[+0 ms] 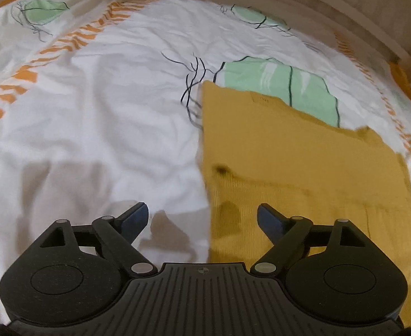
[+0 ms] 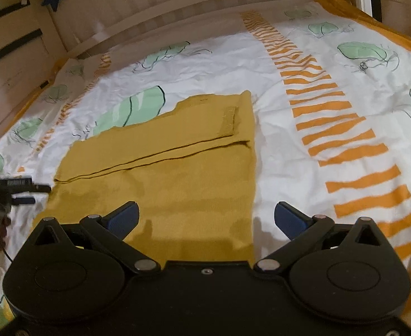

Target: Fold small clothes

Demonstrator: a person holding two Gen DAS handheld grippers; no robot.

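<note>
Now my left gripper and right gripper hang spread and empty; the mustard garment lies ahead, mid-frame, its fold line running left-right.

A bed carries everything, spread with a wrinkled white duvet cover printed with pale green leaves, thin black line drawings and bands of orange stripes. A folded mustard-yellow garment lies flat directly on the cover, one panel doubled over its far half. An orange stripe band runs just right of the garment; a green leaf peeks out beyond its far-left edge. A pale wooden bed rail borders the cover behind the garment.
</note>
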